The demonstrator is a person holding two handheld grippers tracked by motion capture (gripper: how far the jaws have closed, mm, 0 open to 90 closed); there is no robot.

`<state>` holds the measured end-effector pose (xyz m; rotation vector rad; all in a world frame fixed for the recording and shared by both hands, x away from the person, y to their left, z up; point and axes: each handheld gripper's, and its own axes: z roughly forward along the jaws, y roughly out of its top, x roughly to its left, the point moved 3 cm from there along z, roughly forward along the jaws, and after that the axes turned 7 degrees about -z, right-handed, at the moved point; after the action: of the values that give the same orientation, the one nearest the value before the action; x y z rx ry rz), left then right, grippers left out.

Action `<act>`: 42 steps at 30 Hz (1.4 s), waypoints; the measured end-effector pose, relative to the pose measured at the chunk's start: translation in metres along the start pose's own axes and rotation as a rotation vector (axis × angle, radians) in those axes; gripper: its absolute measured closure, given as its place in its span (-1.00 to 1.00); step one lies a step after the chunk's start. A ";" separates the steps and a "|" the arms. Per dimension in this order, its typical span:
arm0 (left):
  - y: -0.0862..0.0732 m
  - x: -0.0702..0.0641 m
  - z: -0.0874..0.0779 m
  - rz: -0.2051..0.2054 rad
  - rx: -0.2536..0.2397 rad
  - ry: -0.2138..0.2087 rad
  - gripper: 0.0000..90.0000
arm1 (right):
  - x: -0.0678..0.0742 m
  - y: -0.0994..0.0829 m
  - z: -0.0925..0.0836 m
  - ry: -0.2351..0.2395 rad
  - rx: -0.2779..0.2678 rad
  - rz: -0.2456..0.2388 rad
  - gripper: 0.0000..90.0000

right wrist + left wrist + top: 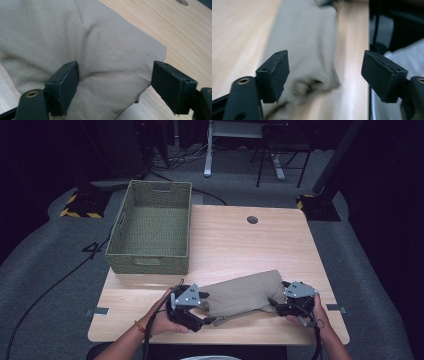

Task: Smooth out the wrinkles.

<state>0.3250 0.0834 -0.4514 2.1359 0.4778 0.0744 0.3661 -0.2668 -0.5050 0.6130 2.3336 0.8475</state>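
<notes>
In the high view, a tan cloth [240,296] is seen low on the table [235,240], between the left gripper [202,312] and right gripper [274,304]. A green basket [150,227] is seen upper left. In the left gripper view, the jaws are held wide over the blurred cloth [307,50], nothing pinched. In the right gripper view, the jaws are spread wide around the cloth's [105,62] end, not pressed on it.

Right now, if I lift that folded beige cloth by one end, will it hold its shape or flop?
The beige cloth will probably flop: its surface shows soft creases and it sags flat on the table. It looks light, being thin fabric folded over. A one-end lift would likely unfold it; lifting with the left gripper and right gripper at both ends should hold it better.
</notes>
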 end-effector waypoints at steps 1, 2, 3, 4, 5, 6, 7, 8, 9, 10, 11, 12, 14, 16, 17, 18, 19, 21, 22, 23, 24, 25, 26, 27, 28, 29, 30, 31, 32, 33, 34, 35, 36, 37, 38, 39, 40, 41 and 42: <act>0.003 0.004 0.002 -0.011 -0.008 0.032 -0.49 | 0.000 0.001 0.000 0.001 0.001 -0.014 -0.52; 0.007 0.009 0.006 -0.020 -0.011 0.059 -0.49 | -0.001 0.001 0.002 -0.004 -0.003 -0.014 -0.52; 0.011 0.012 0.012 -0.028 -0.021 0.082 -0.49 | -0.002 0.002 0.003 -0.001 -0.004 -0.010 -0.51; 0.014 0.014 0.019 -0.029 -0.020 0.098 -0.49 | -0.003 0.002 0.004 0.002 -0.008 -0.014 -0.51; 0.016 0.014 0.030 -0.022 -0.001 0.123 -0.48 | -0.003 0.002 0.005 -0.001 -0.009 -0.003 -0.51; 0.016 0.014 0.040 0.003 0.032 0.150 -0.43 | -0.004 0.002 0.006 -0.001 -0.004 -0.006 -0.51; 0.015 0.014 0.049 0.016 0.064 0.145 -0.28 | -0.005 0.003 0.006 0.001 -0.003 -0.010 -0.51; 0.013 0.013 0.056 0.021 0.084 0.131 -0.14 | -0.006 0.004 0.007 -0.004 0.000 -0.014 -0.50; 0.009 0.010 0.066 0.041 0.119 0.120 -0.14 | -0.006 0.005 0.007 -0.006 0.002 -0.010 -0.48; 0.006 0.007 0.072 0.050 0.144 0.134 -0.12 | -0.006 0.006 0.007 -0.006 0.006 -0.013 -0.45; 0.004 0.004 0.076 0.062 0.147 0.131 -0.08 | -0.006 0.008 0.006 -0.011 0.010 -0.008 -0.42; 0.003 0.003 0.077 0.065 0.139 0.125 -0.05 | -0.006 0.010 0.005 -0.012 -0.004 -0.003 -0.36; 0.003 0.002 0.078 0.055 0.137 0.116 -0.04 | -0.007 0.015 0.002 -0.018 -0.032 0.035 -0.34; 0.002 0.001 0.079 0.048 0.140 0.113 -0.03 | -0.003 0.025 -0.002 -0.013 -0.071 0.056 -0.32; 0.001 0.001 0.080 0.036 0.140 0.112 -0.03 | 0.003 0.035 -0.003 0.002 -0.113 0.059 -0.32; 0.000 0.001 0.081 0.035 0.137 0.110 -0.03 | 0.011 0.043 -0.003 0.023 -0.132 0.056 -0.31; -0.001 0.001 0.082 0.039 0.138 0.112 -0.03 | 0.018 0.048 -0.001 0.037 -0.135 0.048 -0.29; -0.003 -0.001 0.084 0.044 0.135 0.121 -0.03 | 0.035 0.060 0.007 0.052 -0.128 0.020 -0.23; -0.004 -0.002 0.084 0.045 0.137 0.125 -0.04 | 0.040 0.064 0.012 0.070 -0.127 0.031 -0.24; -0.005 -0.002 0.084 0.045 0.128 0.128 -0.05 | 0.045 0.065 0.017 0.091 -0.123 0.048 -0.25; -0.005 -0.002 0.084 0.056 0.125 0.128 -0.06 | 0.046 0.063 0.020 0.094 -0.121 0.043 -0.26; -0.006 -0.002 0.083 0.057 0.122 0.129 -0.06 | 0.045 0.061 0.021 0.092 -0.111 0.035 -0.31; -0.007 -0.002 0.082 0.067 0.114 0.127 -0.06 | 0.043 0.056 0.022 0.100 -0.111 0.039 -0.36; -0.007 -0.002 0.082 0.064 0.113 0.124 -0.07 | 0.039 0.050 0.022 0.111 -0.120 0.062 -0.39; -0.008 -0.002 0.081 0.058 0.112 0.124 -0.07 | 0.036 0.046 0.021 0.109 -0.120 0.072 -0.42; -0.008 -0.002 0.080 0.062 0.112 0.123 -0.07 | 0.032 0.041 0.020 0.104 -0.116 0.074 -0.44; -0.008 -0.003 0.080 0.064 0.113 0.126 -0.07 | 0.028 0.036 0.017 0.092 -0.103 0.075 -0.48; -0.009 -0.003 0.080 0.064 0.114 0.130 -0.07 | 0.026 0.034 0.015 0.088 -0.101 0.076 -0.48; -0.009 -0.004 0.079 0.066 0.112 0.133 -0.07 | 0.024 0.030 0.013 0.086 -0.092 0.077 -0.49; -0.009 -0.004 0.079 0.063 0.116 0.138 -0.07 | 0.022 0.027 0.011 0.080 -0.087 0.078 -0.50; -0.010 -0.004 0.079 0.063 0.118 0.138 -0.07 | 0.018 0.022 0.009 0.066 -0.077 0.084 -0.50; -0.009 -0.004 0.079 0.065 0.111 0.132 -0.07 | 0.015 0.019 0.006 0.055 -0.075 0.097 -0.50; -0.009 -0.004 0.079 0.063 0.112 0.132 -0.07 | 0.009 0.014 0.003 0.036 -0.068 0.119 -0.50; -0.010 -0.004 0.078 0.065 0.111 0.132 -0.07 | 0.002 0.009 0.000 0.020 -0.061 0.149 -0.49; -0.010 -0.004 0.078 0.061 0.105 0.138 -0.08 | -0.004 0.005 -0.002 0.012 -0.049 0.187 -0.47; -0.010 -0.004 0.078 0.059 0.105 0.139 -0.08 | -0.011 -0.001 -0.003 -0.015 -0.013 0.210 -0.44; -0.010 -0.004 0.078 0.058 0.105 0.139 -0.08 | -0.017 -0.005 -0.005 -0.056 0.015 0.212 -0.33; -0.010 -0.005 0.078 0.055 0.109 0.144 -0.08 | -0.022 -0.007 -0.007 -0.088 0.032 0.217 -0.34; -0.010 -0.005 0.078 0.060 0.105 0.148 -0.09 | -0.026 -0.007 -0.010 -0.077 0.012 0.242 -0.32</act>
<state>0.3350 0.0255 -0.5042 2.2584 0.5138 0.2475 0.3770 -0.2910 -0.4949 0.9306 2.2259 0.8998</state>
